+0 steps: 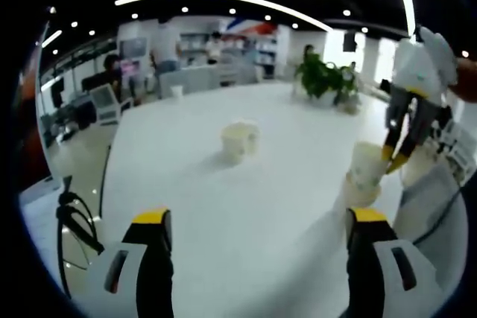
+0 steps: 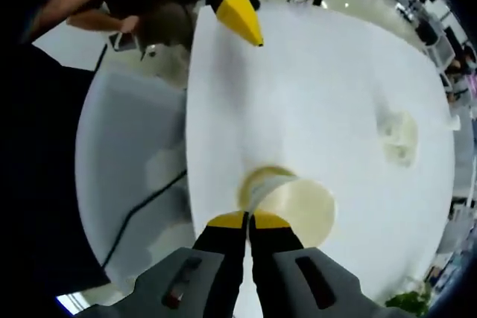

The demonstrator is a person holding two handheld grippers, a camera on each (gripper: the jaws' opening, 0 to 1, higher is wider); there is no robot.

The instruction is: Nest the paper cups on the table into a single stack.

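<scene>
A: Why is the right tool (image 2: 248, 220) pinched so tight?
B: Its jaws clamp the rim of a pale paper cup (image 2: 298, 210), holding it over another pale cup (image 1: 361, 191) just beneath on the white table (image 1: 283, 154), likely for nesting.
A: And the left tool (image 1: 257, 221)?
B: Spread wide, holding nothing; more cream paper cups (image 1: 240, 139) sit well ahead of it.

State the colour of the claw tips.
Yellow tips on black claw fingers, clearest in the left gripper view.
</scene>
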